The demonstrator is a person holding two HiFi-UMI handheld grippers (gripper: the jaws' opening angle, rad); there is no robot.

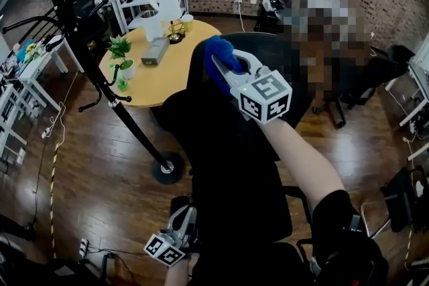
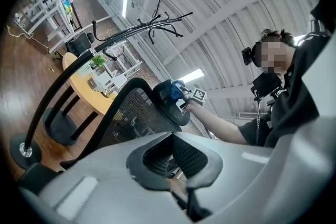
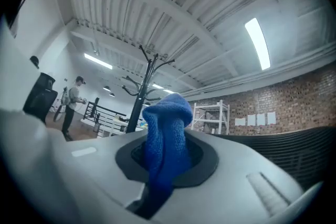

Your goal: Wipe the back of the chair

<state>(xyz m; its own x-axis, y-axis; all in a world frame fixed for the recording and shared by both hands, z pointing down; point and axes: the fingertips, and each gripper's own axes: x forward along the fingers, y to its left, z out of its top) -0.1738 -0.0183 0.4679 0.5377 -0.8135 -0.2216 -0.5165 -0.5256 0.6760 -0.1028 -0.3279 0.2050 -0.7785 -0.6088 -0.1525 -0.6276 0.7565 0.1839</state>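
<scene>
Where the chair back (image 1: 224,164) crests at its top edge, the right gripper (image 1: 222,65) is clenched on a blue cloth (image 1: 218,50), and the wad lies against that edge. Its jaws pinch the cloth at the middle, so a thick fold stands up past the tips. The left gripper (image 1: 182,221) hangs low, just beside the chair back's lower left side. Its jaws are drawn together with nothing between them, and no view shows whether it touches the chair.

Left of the chair back there is bare wood floor (image 1: 94,164), crossed by a black coat stand (image 1: 100,70) leaning toward its round base. A yellow round table (image 1: 167,74) sits just beyond the top edge. The person's forearm (image 1: 298,157) lies over the right side.

The left gripper view alone shows the back's mesh from below, with the cloth at the crest. The right gripper view alone shows a distant person (image 3: 72,105) standing.
</scene>
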